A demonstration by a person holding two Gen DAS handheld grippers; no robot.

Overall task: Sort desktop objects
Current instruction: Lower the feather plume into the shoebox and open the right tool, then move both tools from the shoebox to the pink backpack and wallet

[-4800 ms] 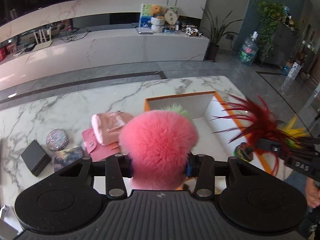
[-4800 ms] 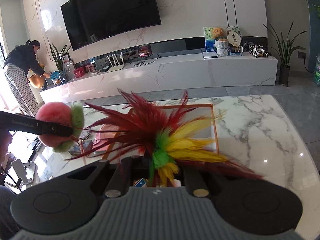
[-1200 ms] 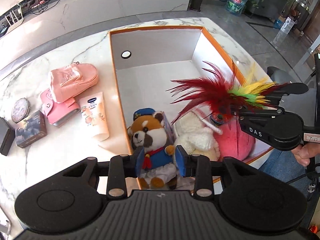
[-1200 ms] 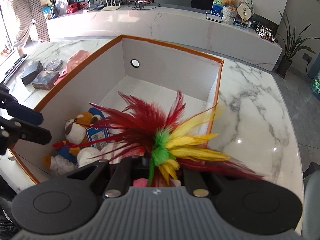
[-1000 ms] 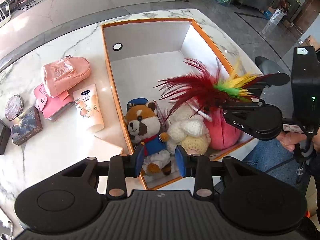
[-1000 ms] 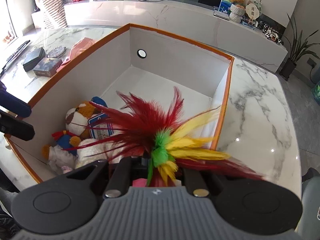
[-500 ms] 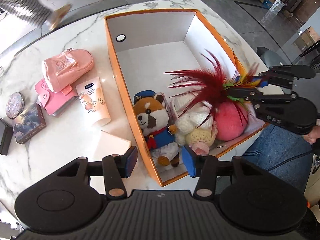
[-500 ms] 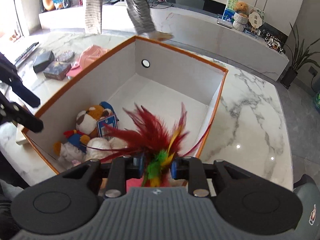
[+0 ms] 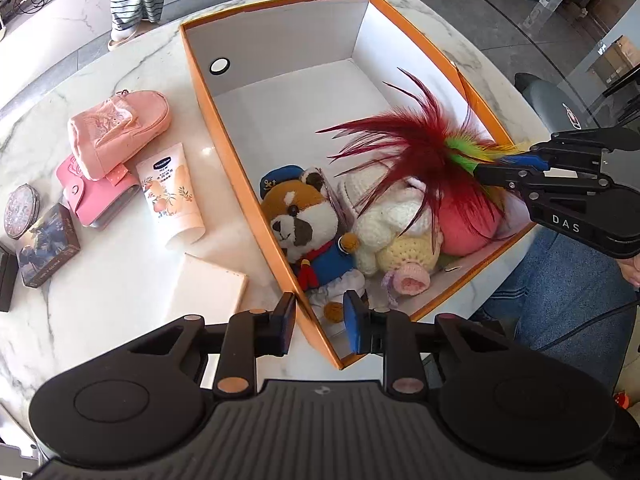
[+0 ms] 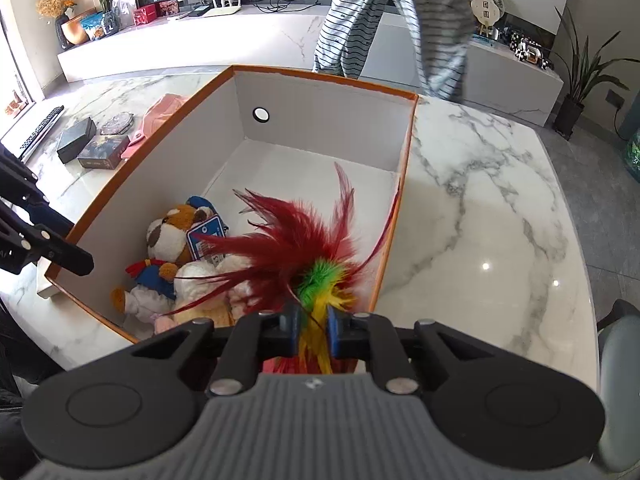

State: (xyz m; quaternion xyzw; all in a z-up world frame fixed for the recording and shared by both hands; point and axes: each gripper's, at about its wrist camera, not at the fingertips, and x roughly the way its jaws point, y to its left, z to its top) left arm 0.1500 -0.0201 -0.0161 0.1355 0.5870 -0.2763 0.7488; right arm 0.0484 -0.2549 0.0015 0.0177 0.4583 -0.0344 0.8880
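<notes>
Feather toy (image 10: 304, 256) is being clamped by right gripper (image 10: 311, 330) over box (image 10: 324, 76); left gripper (image 9: 320, 316) is being held apart, empty, jaws just closing. Feathers possibly snagging on release.

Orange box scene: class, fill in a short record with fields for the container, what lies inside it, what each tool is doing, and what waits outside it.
container: orange cardboard box with white inside, open top
inside: raccoon plush in blue sailor suit, cream knitted doll, pink fluffy ball
right tool: shut on red, green and yellow feather shuttlecock, over the box
left tool: open, nothing between its pads, jaws just been closing
outside: pink pouch, pink wallet, cream tube
</notes>
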